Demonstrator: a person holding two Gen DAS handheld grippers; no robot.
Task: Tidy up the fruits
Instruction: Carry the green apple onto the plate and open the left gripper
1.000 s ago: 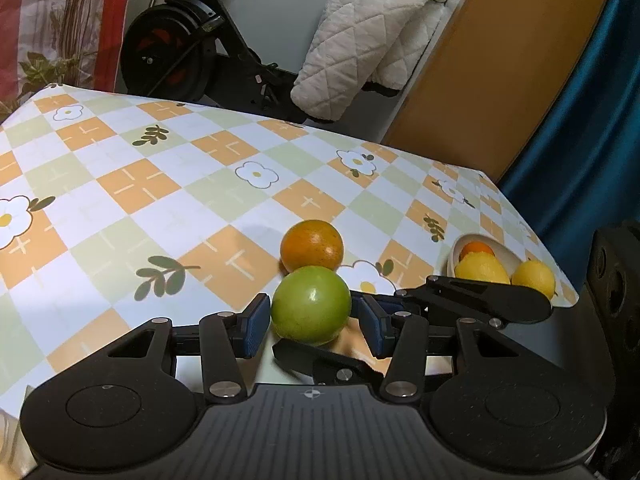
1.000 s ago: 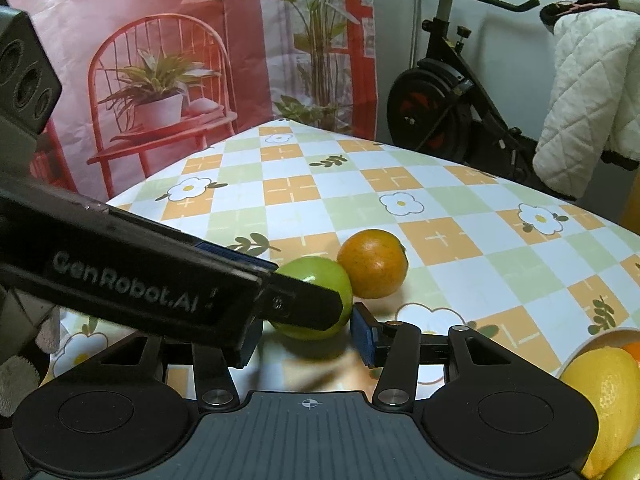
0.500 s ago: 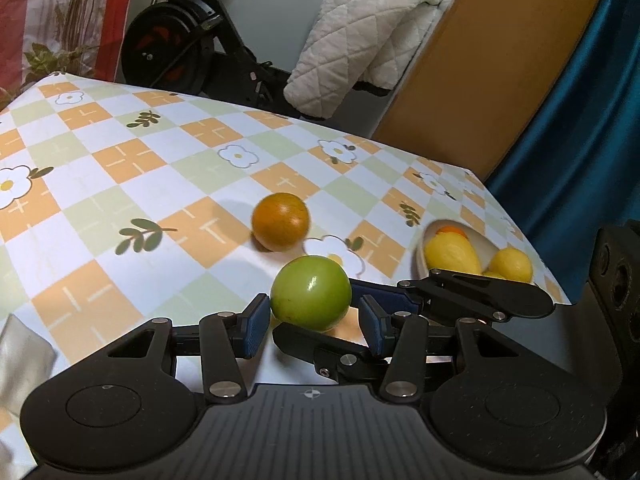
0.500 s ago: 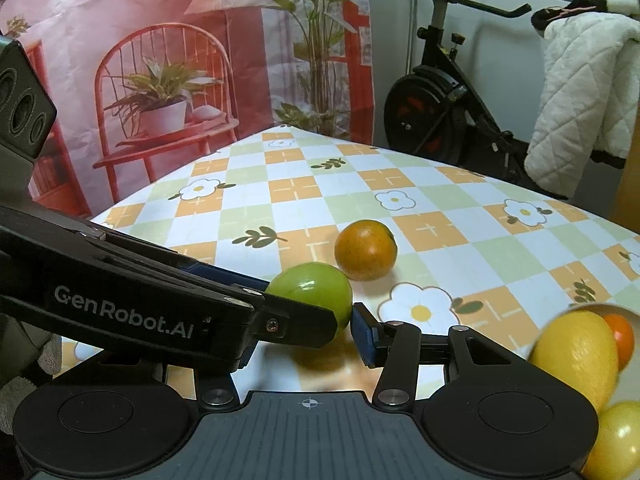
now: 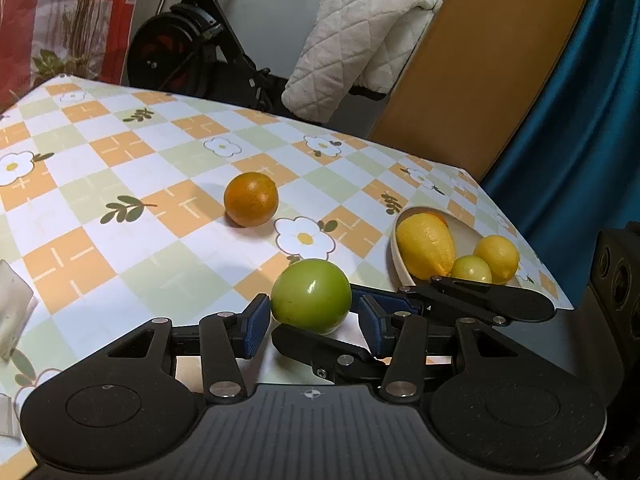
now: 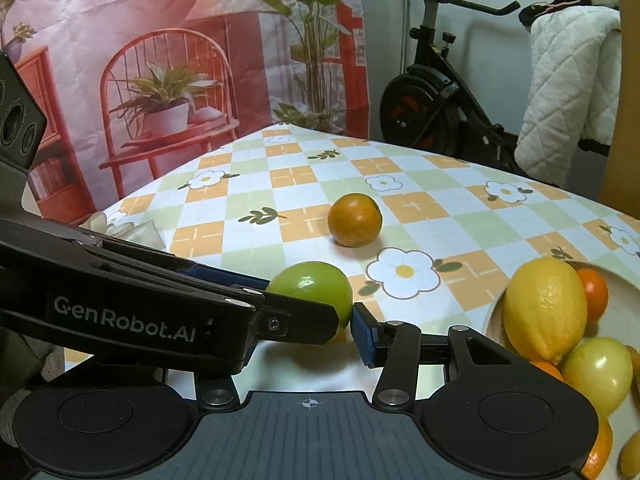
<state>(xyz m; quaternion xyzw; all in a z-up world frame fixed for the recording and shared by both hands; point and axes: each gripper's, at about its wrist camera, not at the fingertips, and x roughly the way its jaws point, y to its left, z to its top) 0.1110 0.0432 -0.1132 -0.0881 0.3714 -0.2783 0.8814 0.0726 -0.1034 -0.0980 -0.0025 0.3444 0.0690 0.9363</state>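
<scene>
A green round fruit sits between the blue pads of my left gripper, which is shut on it from both sides. My right gripper crosses it and is shut on the same fruit. Its right pad presses the fruit's side, and its left finger is hidden behind the left gripper's arm. An orange lies alone on the checked tablecloth farther back. A pale bowl to the right holds a lemon and several smaller fruits.
The table's right edge runs just past the bowl, with a blue curtain beyond. An exercise bike draped with a white quilted cloth stands behind the table. A white object lies at the left edge.
Both grippers have carried the green fruit away from the orange and towards the bowl, which now looks nearer. Neither gripper's jaws have changed.
</scene>
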